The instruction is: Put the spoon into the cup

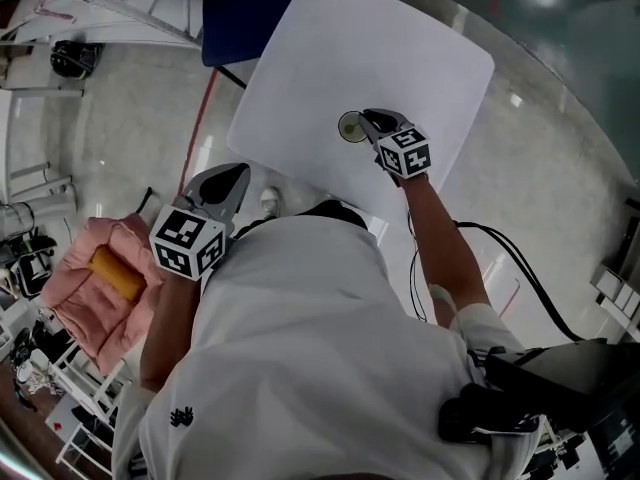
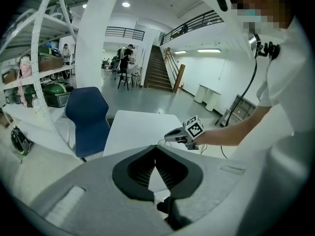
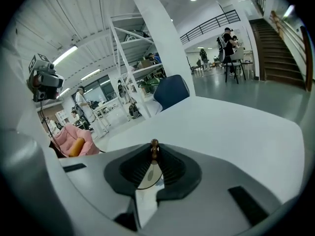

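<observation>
A small round cup stands on the white table. My right gripper reaches right up beside the cup, shut on the spoon. In the right gripper view the spoon's brown beaded handle end pokes up between the closed jaw tips, and a curved rim, apparently the cup, shows through the gap below them. The spoon's bowl is hidden. My left gripper hangs off the table's near edge by the person's body, jaws together and empty. From the left gripper view, the right gripper shows over the table.
A blue chair stands at the table's far side, also in the left gripper view as the blue chair. A pink padded seat with an orange roll sits on the floor to the left. Black cables run across the floor at right.
</observation>
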Available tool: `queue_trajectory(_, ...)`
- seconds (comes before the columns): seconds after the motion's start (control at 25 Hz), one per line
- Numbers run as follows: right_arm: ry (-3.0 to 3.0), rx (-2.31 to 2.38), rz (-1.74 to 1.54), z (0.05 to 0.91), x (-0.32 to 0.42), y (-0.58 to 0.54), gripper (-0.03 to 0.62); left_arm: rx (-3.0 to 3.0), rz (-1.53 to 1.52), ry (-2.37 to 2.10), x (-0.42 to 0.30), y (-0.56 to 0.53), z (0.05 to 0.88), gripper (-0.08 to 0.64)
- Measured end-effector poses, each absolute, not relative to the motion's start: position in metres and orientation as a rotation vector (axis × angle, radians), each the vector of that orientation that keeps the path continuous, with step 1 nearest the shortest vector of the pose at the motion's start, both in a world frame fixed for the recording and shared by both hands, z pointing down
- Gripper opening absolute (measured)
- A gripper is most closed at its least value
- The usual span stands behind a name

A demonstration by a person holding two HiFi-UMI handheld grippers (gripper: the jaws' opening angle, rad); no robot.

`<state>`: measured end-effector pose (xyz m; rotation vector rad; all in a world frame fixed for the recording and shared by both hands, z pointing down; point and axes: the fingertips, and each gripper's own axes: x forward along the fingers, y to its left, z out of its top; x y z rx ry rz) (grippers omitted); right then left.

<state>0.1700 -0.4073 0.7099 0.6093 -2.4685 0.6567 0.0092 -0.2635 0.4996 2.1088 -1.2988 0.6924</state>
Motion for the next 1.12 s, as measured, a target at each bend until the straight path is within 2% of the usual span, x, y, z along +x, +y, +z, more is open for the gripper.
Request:
queue_trajectory(0.56, -2.451, 0.605, 0.588, 0.719, 0.158, -0.408, 0.065, 2.121, 0.684, -1.301, -0.002, -0.266, 0.499, 0.011)
queue_trajectory(1.12, -2.424, 0.765, 0.592, 0.709, 0.170, -0.405, 0.190, 2.219, 0.664, -1.236, -0.011, -0.251, 0.497, 0.011)
